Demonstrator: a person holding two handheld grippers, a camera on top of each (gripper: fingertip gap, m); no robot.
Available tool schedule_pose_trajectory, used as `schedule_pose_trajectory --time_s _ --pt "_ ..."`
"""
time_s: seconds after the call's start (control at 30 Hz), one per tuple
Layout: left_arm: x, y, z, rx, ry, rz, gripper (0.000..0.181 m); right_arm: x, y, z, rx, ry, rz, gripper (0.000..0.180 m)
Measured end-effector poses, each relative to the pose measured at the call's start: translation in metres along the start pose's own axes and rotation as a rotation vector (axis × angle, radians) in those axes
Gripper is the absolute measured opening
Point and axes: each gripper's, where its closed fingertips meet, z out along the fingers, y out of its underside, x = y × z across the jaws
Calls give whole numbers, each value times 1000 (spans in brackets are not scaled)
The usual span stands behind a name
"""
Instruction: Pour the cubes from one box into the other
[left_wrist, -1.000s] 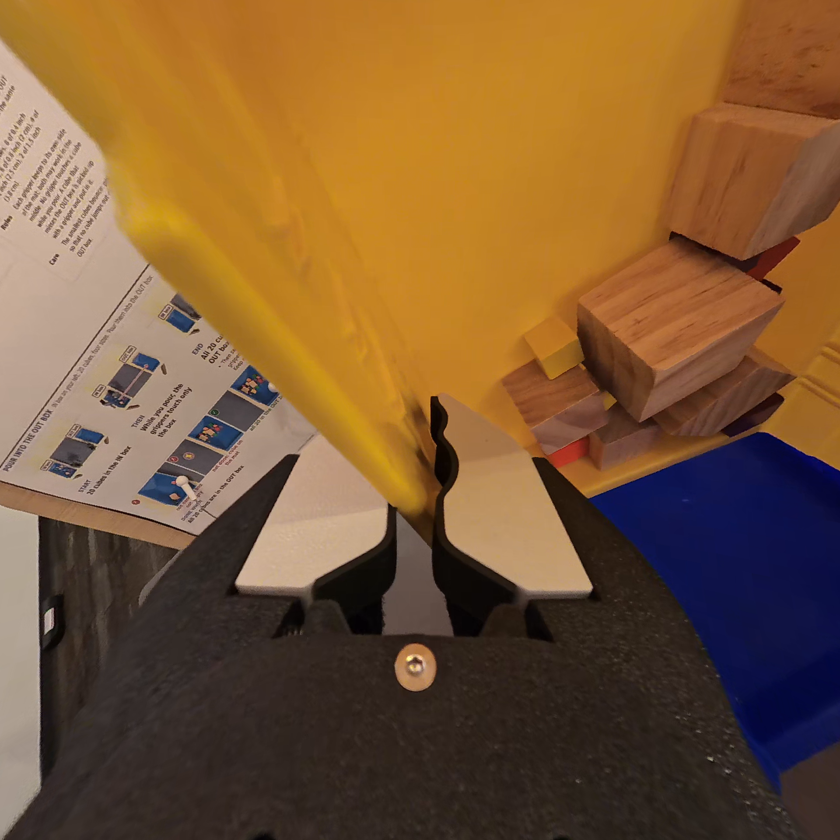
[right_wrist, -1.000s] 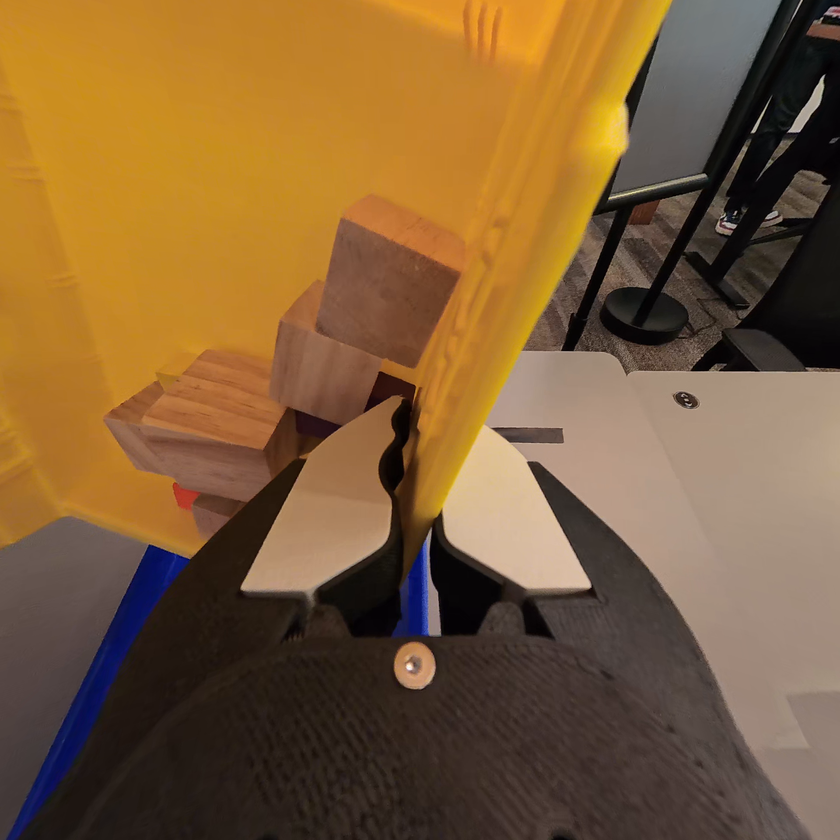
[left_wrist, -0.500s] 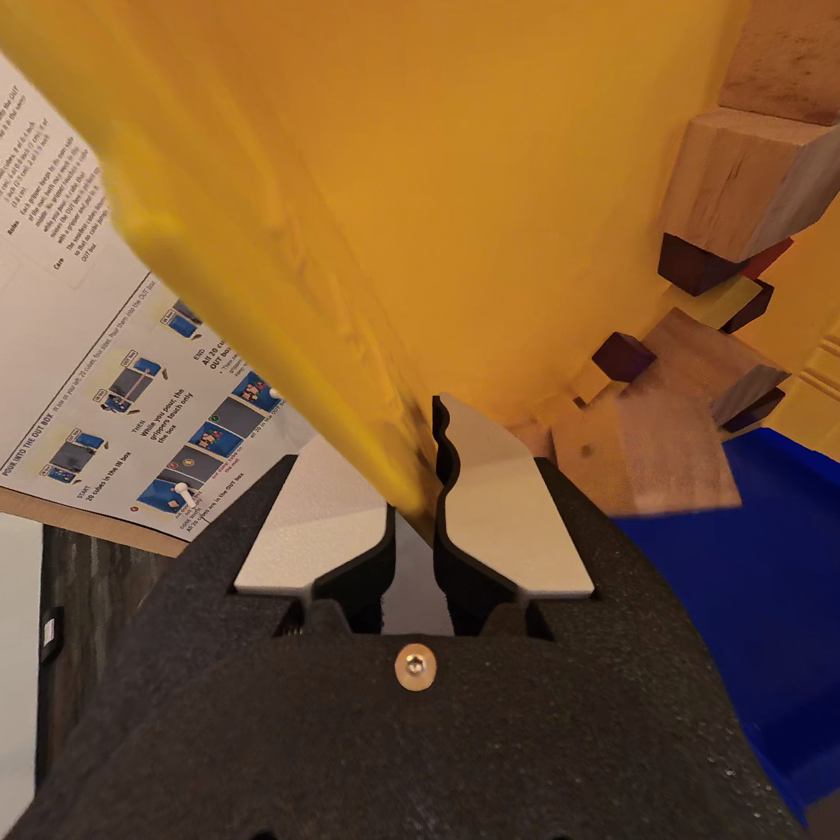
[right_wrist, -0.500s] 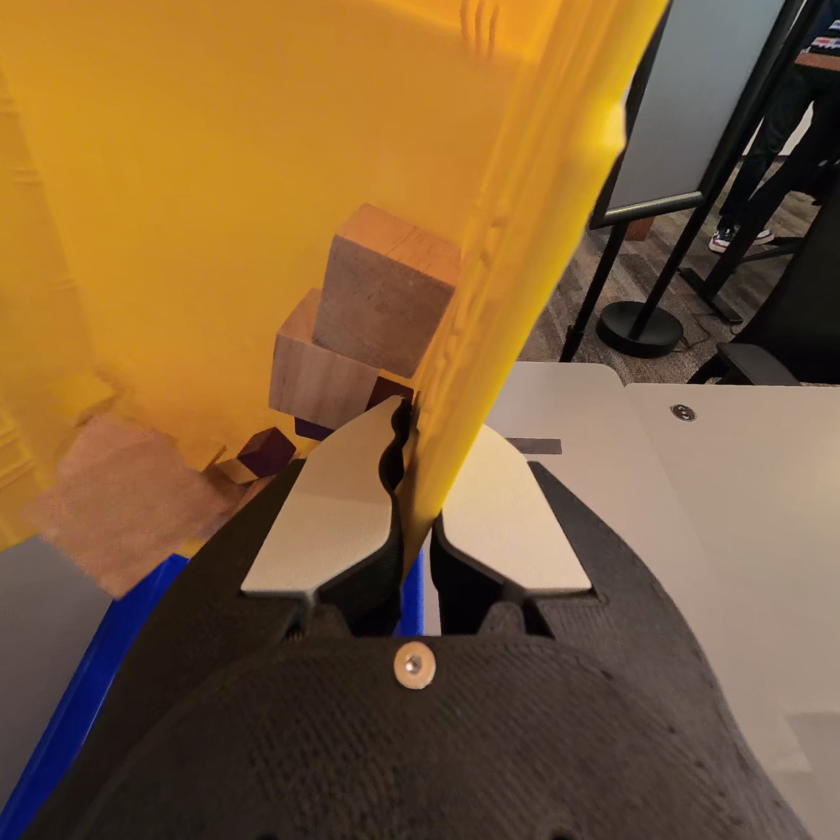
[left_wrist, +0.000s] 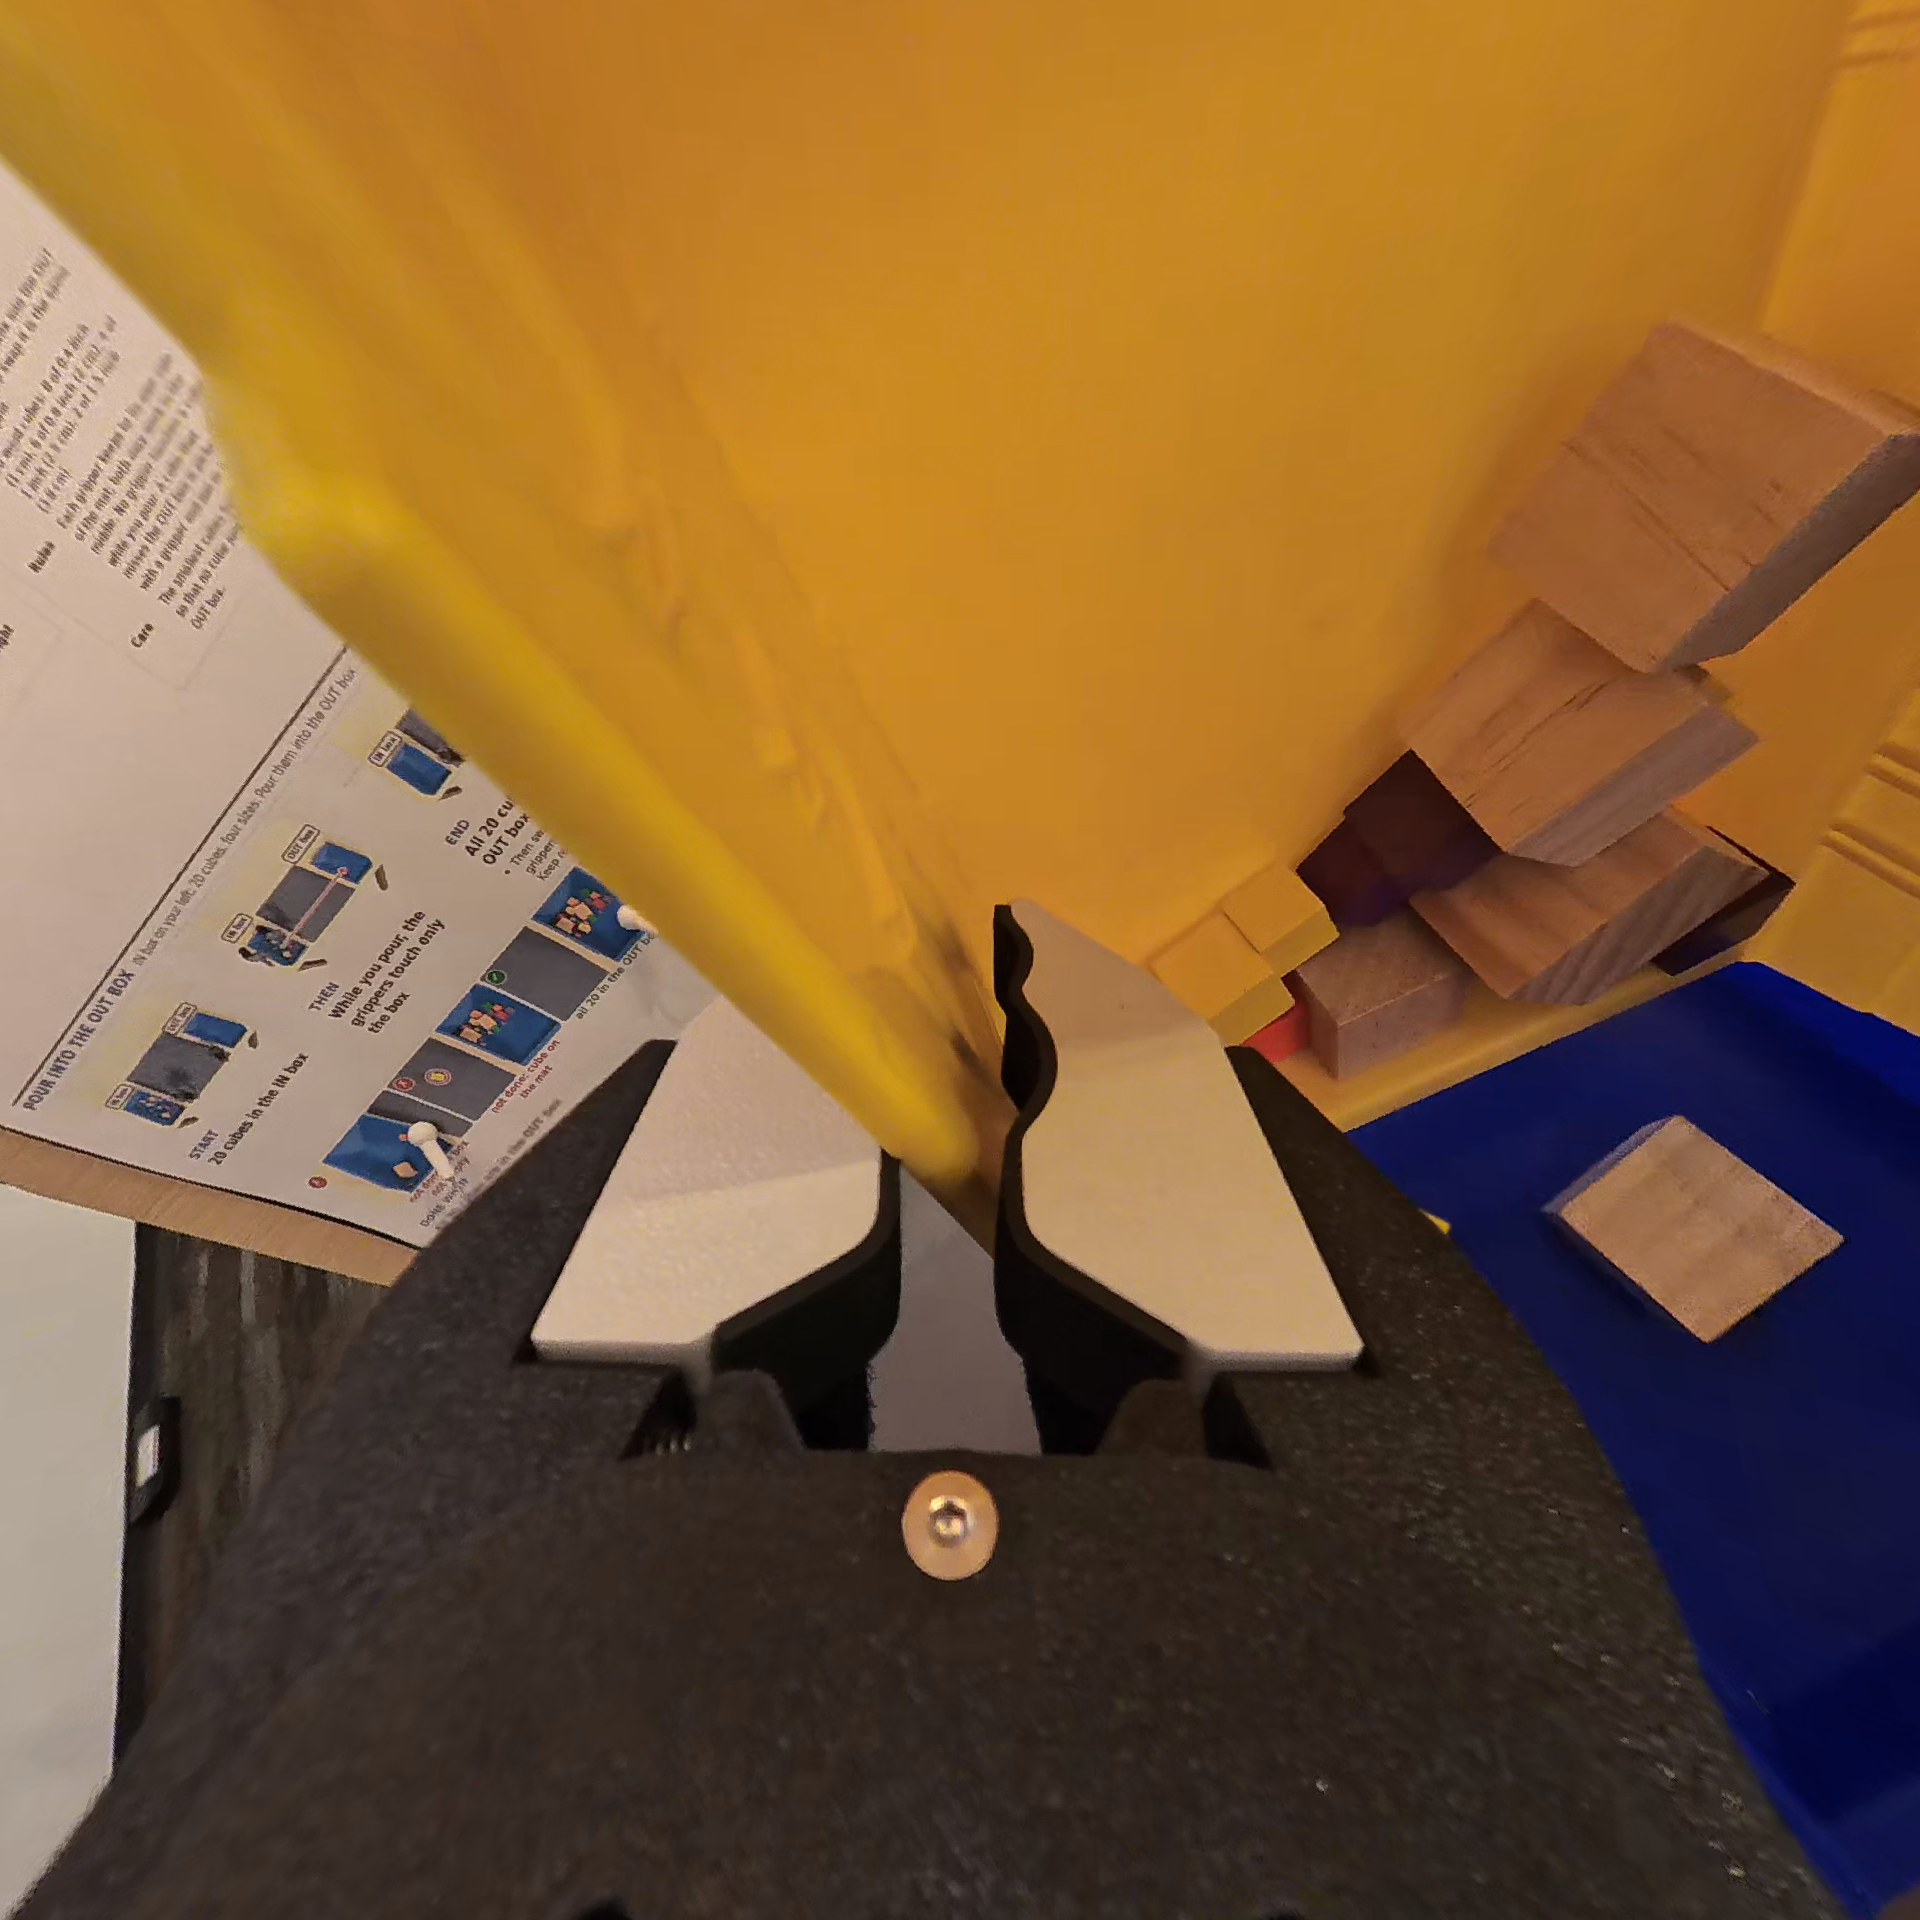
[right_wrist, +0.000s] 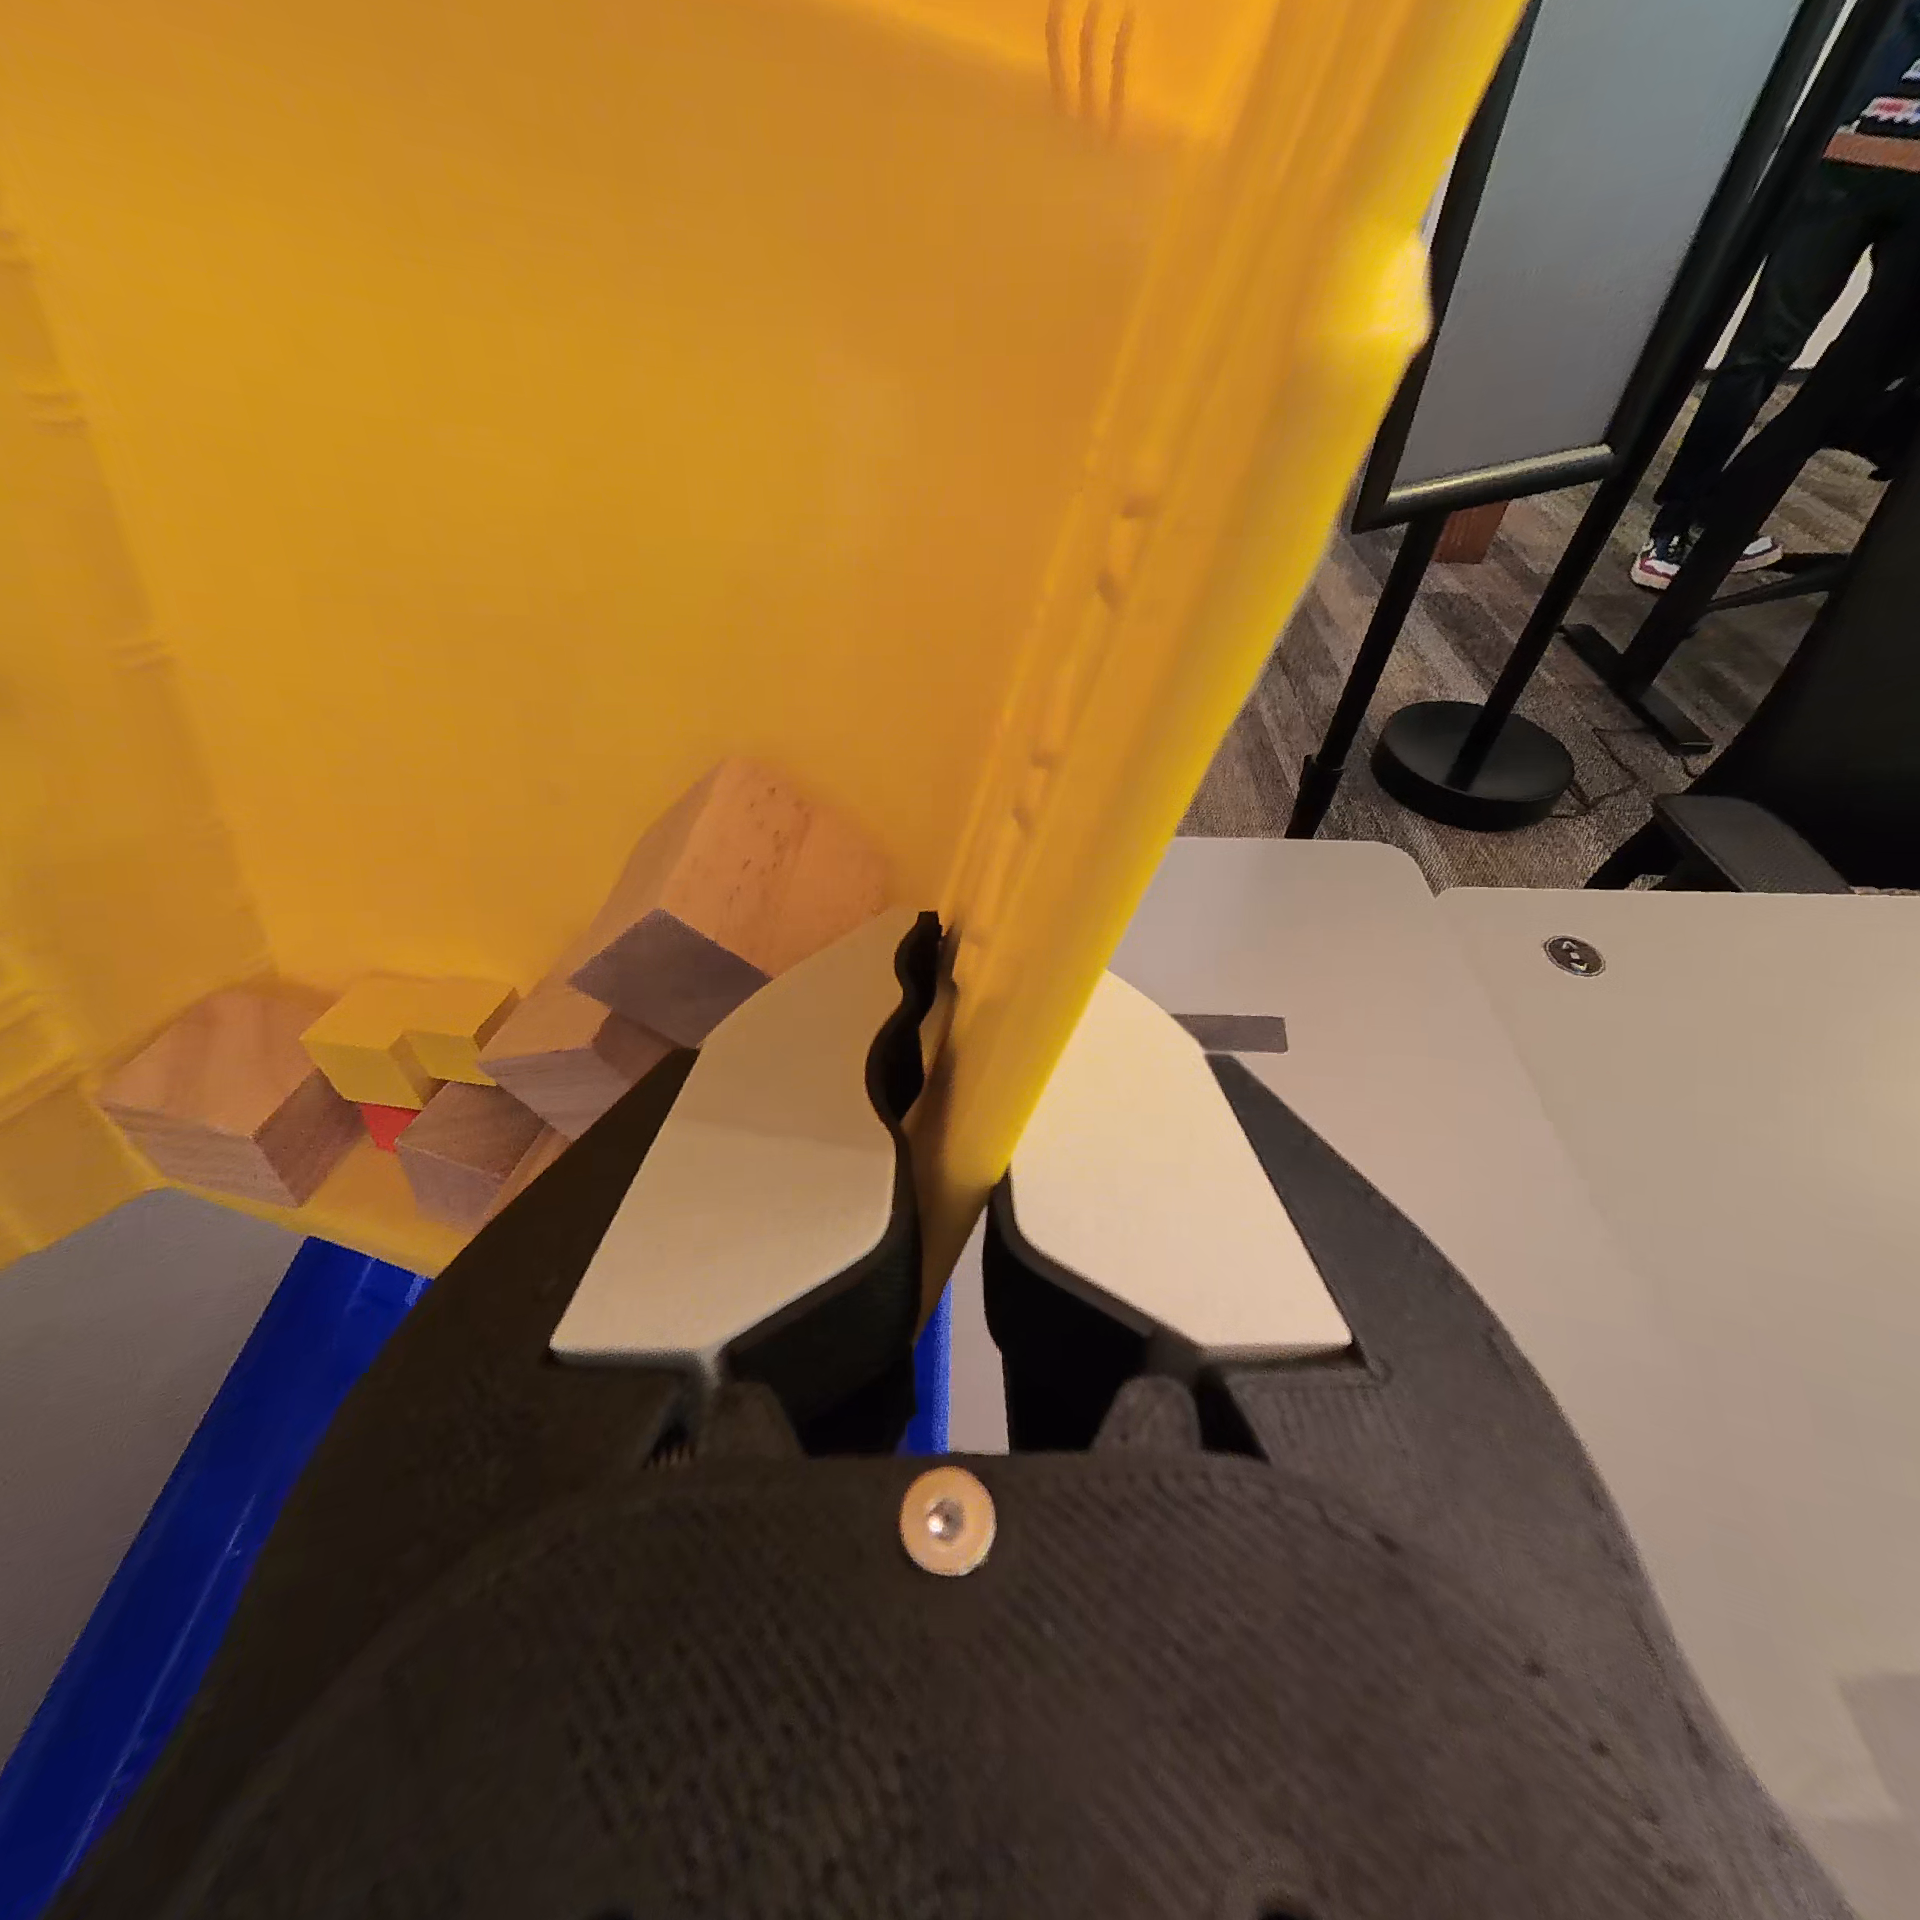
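A yellow box (left_wrist: 1039, 416) is tipped steeply over a blue box (left_wrist: 1714, 1455). My left gripper (left_wrist: 961, 1039) is shut on the yellow box's left wall. My right gripper (right_wrist: 961, 1049) is shut on its right wall (right_wrist: 1091, 831). Several wooden cubes (left_wrist: 1579, 748), with small yellow (left_wrist: 1247, 956), purple and red ones, are piled at the yellow box's low edge; they also show in the right wrist view (right_wrist: 582, 1049). One wooden cube (left_wrist: 1694, 1226) lies on the blue box's floor. The blue box's rim (right_wrist: 208, 1507) shows below the yellow box.
A printed instruction sheet (left_wrist: 239, 883) lies on the table at the left. A light grey table (right_wrist: 1558, 1247) extends to the right. Beyond it stand black sign stands (right_wrist: 1475, 769), a chair and a person's legs (right_wrist: 1745, 416) on carpet.
The cubes have slid down the tilted yellow box toward its low edge. One large wooden cube has fallen out and now lies in the blue box. Both grippers keep their hold.
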Motion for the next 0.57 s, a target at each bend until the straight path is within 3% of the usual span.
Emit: schedule_pose_trajectory --time_s 0.57 --pt "-2 -16 -12 117 -51 25 15 6 -17 -12 120 34 -13 5"
